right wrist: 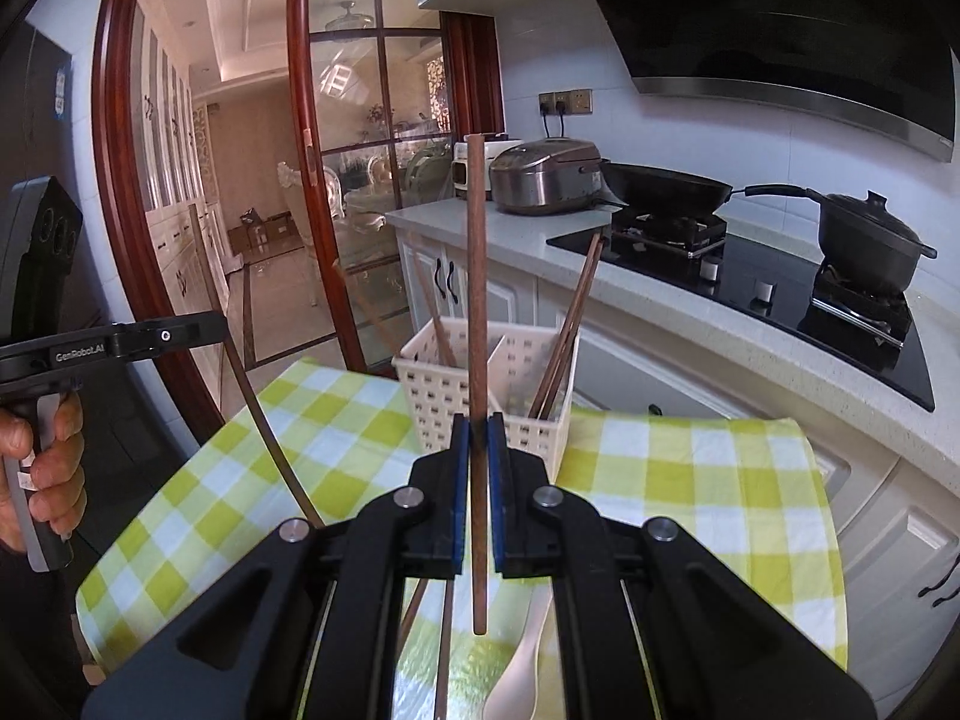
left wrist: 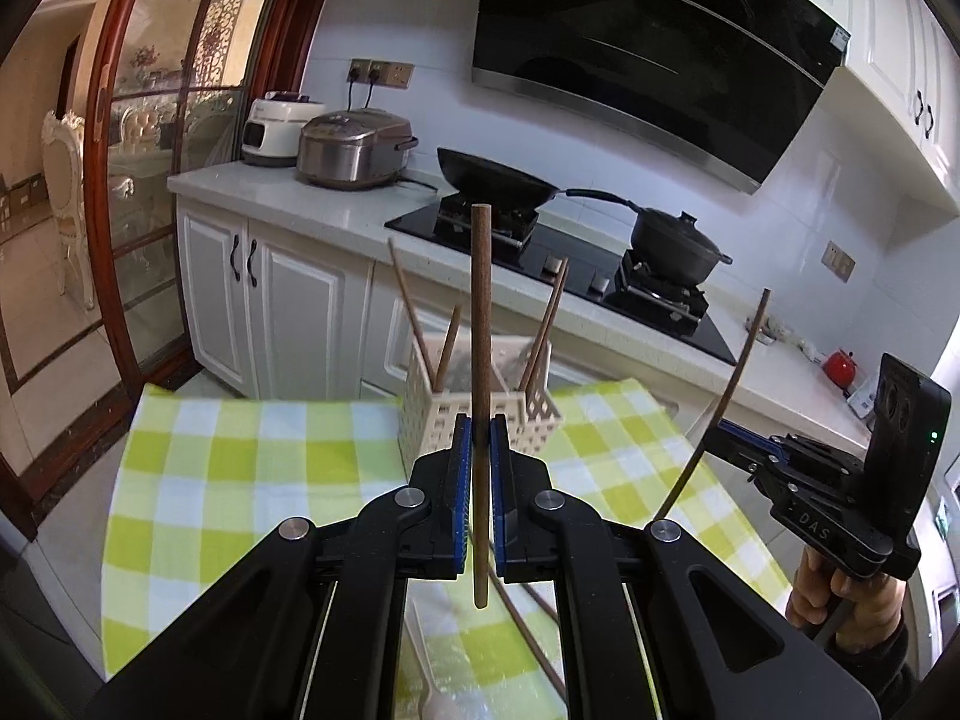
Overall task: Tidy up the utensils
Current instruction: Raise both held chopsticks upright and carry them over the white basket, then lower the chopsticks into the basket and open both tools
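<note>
Chopsticks stand upright — one clamped in the left gripper [left wrist: 480,438], one in the right gripper [right wrist: 479,435].

I am in a home kitchen: a black range hood [left wrist: 648,54] fills the upper right of the frame above a gas hob [left wrist: 576,276] carrying a wok [left wrist: 492,177] and a lidded pot [left wrist: 675,243]. Left of it on the white worktop [left wrist: 270,192] sits a rice cooker [left wrist: 354,147], with white cabinets [left wrist: 258,294] below and a glazed wooden door [left wrist: 156,138] at far left.
</note>
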